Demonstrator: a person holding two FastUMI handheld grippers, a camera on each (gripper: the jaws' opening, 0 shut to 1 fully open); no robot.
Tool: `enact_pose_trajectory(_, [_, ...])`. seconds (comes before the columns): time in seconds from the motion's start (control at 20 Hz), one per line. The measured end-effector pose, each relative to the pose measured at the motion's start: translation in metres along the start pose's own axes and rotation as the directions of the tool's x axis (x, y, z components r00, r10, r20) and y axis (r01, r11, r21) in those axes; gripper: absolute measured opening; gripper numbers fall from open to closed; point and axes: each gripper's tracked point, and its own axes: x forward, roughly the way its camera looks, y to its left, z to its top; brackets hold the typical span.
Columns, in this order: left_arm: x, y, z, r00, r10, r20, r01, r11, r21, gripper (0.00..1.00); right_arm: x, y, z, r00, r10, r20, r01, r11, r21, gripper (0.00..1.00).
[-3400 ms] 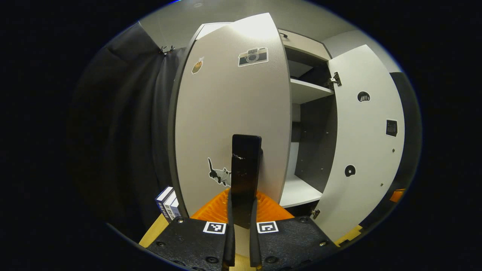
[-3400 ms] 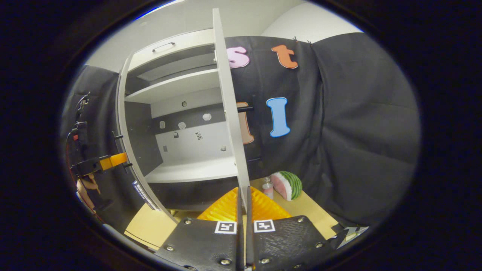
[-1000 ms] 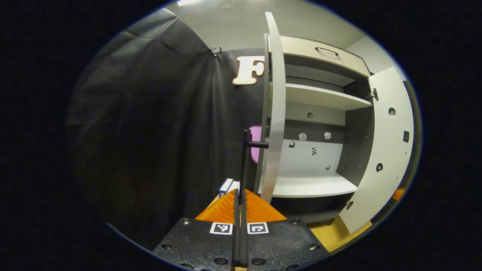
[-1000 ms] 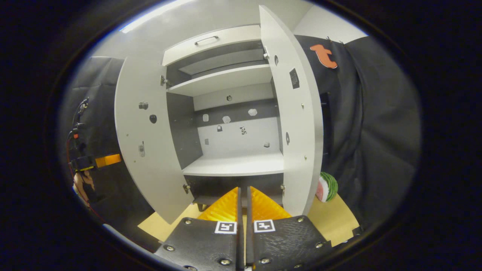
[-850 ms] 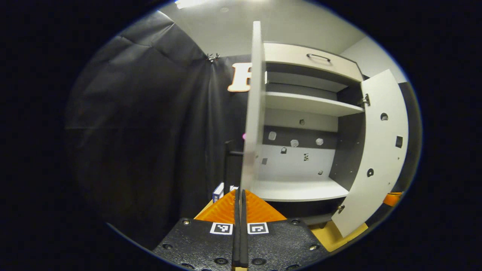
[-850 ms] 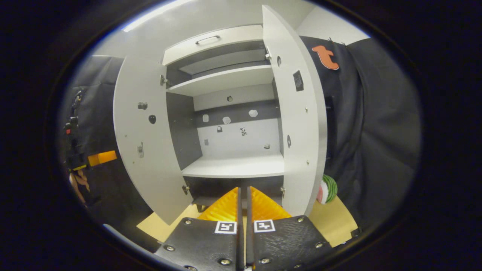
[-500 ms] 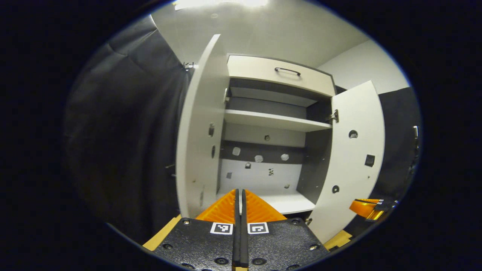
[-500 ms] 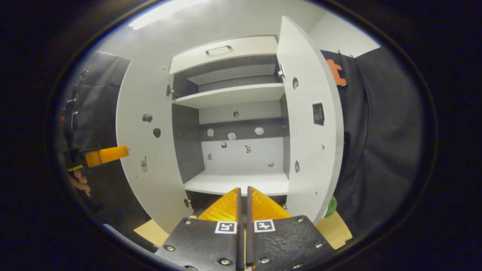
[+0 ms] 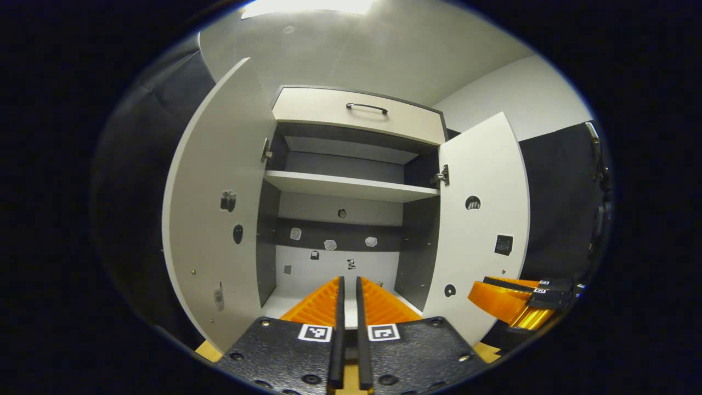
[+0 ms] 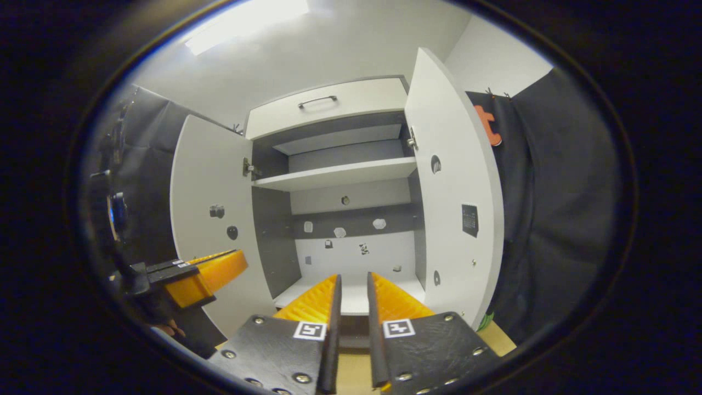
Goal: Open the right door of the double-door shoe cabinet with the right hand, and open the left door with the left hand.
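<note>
The shoe cabinet [image 9: 351,164] stood straight ahead with its left door [image 9: 214,219] and right door [image 9: 482,219] both swung wide, baring the shelf [image 9: 351,186] inside. Above them sat a drawer [image 9: 356,112] with a dark handle. The left tool [image 9: 346,288] held nothing, fingers narrowly apart. The right tool [image 10: 354,288] was likewise empty, its gap slightly wider, in front of the cabinet's opening.

A pale wooden table [image 10: 496,336] peeks out at the bottom of both views, carrying the shoe cabinet [image 9: 351,181], whose upper shelf [image 9: 351,187] and lower shelf [image 10: 351,299] lie bare, while a green-rinded watermelon slice [image 10: 485,322] sits on the table beside it.
</note>
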Motion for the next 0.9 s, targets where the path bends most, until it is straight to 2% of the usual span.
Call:
enact_pose_trajectory(0.1, [0.003,-0.002,-0.005,1.0,0.004,-0.016,-0.004,1.0,0.003,0.49,-0.001,0.0,0.002,1.0,0.004,0.002,-0.004,1.0,0.002,0.51])
enact_pose_trajectory(0.15, [0.003,-0.002,-0.007,1.0,0.011,-0.019,-0.011,1.0,0.004,0.69,0.0,-0.002,0.002,1.0,0.001,0.004,-0.001,1.0,0.003,0.7])
enact_pose_trajectory(0.2, [0.004,-0.001,-0.006,1.0,0.014,-0.022,-0.014,1.0,0.006,0.79,-0.001,-0.004,0.004,1.0,-0.001,0.005,0.001,1.0,0.003,0.84])
enact_pose_trajectory(0.25, [0.004,-0.002,-0.009,1.0,0.016,-0.027,-0.016,1.0,0.005,0.95,-0.001,-0.003,0.004,1.0,0.003,0.004,-0.004,1.0,0.002,0.87])
enact_pose_trajectory(0.3, [0.004,-0.001,-0.01,0.999,0.022,-0.031,-0.022,1.0,0.006,0.94,0.001,-0.004,0.003,1.0,0.002,0.001,-0.002,1.0,-0.001,0.91])
enact_pose_trajectory(0.35, [0.003,0.0,-0.011,0.999,0.03,-0.035,-0.03,1.0,0.007,0.95,0.001,-0.005,0.001,1.0,-0.001,-0.002,0.001,1.0,-0.004,1.0])
enact_pose_trajectory(0.5, [0.002,0.007,-0.016,0.997,0.054,-0.049,-0.053,0.998,0.014,0.99,0.002,-0.002,0.0,1.0,0.005,-0.002,-0.005,1.0,-0.018,0.98])
enact_pose_trajectory(0.55, [0.001,0.008,-0.017,0.997,0.058,-0.053,-0.057,0.998,0.019,0.95,0.002,-0.002,-0.001,1.0,0.008,-0.004,-0.008,1.0,-0.017,0.99])
enact_pose_trajectory(0.9, [0.001,-0.007,-0.015,0.997,0.068,-0.045,-0.066,0.997,0.04,0.95,-0.005,-0.017,0.001,1.0,-0.001,-0.008,0.001,0.999,-0.033,0.99])
